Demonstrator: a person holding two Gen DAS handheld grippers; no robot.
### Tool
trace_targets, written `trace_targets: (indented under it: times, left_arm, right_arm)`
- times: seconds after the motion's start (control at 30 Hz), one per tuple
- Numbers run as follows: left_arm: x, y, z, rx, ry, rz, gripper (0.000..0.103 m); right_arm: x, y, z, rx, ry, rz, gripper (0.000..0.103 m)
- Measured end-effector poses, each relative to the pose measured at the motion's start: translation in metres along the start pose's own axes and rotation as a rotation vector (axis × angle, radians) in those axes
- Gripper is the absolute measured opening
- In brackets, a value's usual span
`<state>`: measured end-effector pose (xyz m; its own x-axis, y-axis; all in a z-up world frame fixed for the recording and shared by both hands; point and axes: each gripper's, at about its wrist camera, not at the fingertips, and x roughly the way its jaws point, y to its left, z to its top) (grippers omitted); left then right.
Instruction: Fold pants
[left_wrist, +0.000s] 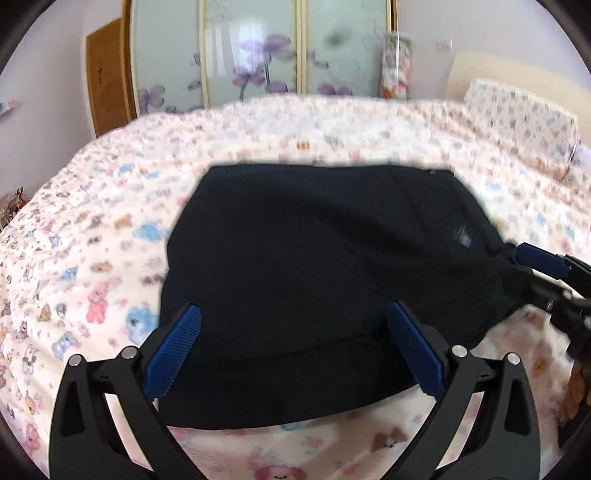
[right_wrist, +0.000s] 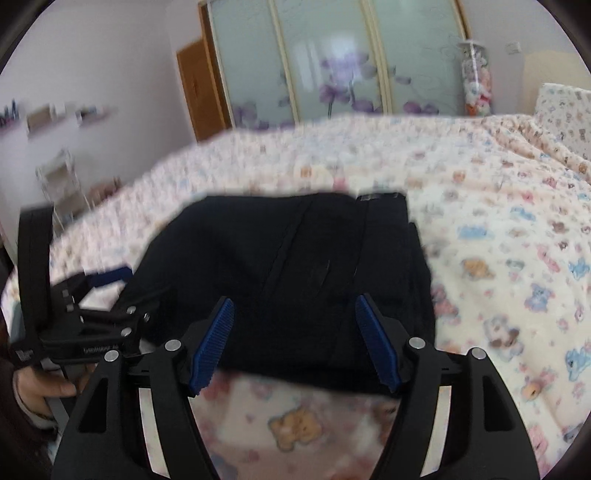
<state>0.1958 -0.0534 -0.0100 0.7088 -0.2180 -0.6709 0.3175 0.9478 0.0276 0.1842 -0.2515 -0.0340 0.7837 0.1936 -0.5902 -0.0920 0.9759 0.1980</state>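
**Both grippers spread at the folded pants**

While the black pants (left_wrist: 314, 280) lie folded in a compact bundle on the teddy-bear bedspread (left_wrist: 92, 236), I see my left gripper (left_wrist: 291, 347) with its blue pads parted wide over the bundle's near edge — gripping nothing. My right gripper (right_wrist: 295, 339) is likewise spread, empty, above the same edge. Each shows at the other's side — both views are motion-blurred.
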Motion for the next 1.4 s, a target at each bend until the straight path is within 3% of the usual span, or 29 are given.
trace_targets:
  times: [0.07,0.23,0.37,0.47,0.5,0.7,1.03,1.2,1.4]
  left_arm:
    - [0.010,0.003,-0.003,-0.019,0.039,-0.024,0.101]
    - [0.016,0.007,-0.006,-0.038,0.035,-0.044,0.101]
    - [0.014,0.007,-0.008,-0.037,0.024,-0.034,0.101]
    - [0.002,0.005,-0.008,-0.029,0.014,0.002,0.101]
    - [-0.005,0.004,-0.009,-0.030,0.004,0.020,0.101]
    - [-0.040,0.002,-0.023,-0.043,-0.026,0.067,0.101]
    - [-0.077,0.002,-0.059,-0.074,-0.033,0.097,0.101]
    - [-0.091,-0.001,-0.078,-0.055,-0.030,0.150,0.101]
    - [-0.098,0.000,-0.096,-0.085,-0.025,0.146,0.101]
  right_arm:
    - [0.005,-0.003,-0.004,0.014,0.010,0.004,0.073]
    - [0.007,-0.009,-0.011,0.039,-0.003,0.032,0.073]
    - [0.006,-0.005,-0.010,0.028,-0.007,0.051,0.081]
    - [-0.007,0.004,-0.006,0.018,-0.016,0.016,0.082]
    - [-0.013,0.006,-0.007,0.029,-0.019,0.013,0.087]
    - [-0.043,0.010,-0.019,0.155,-0.027,0.007,0.093]
    - [-0.084,0.037,-0.056,0.210,-0.083,-0.063,0.097]
    - [-0.091,0.054,-0.077,0.199,-0.081,-0.099,0.102]
    - [-0.099,0.076,-0.090,0.096,-0.124,-0.151,0.102]
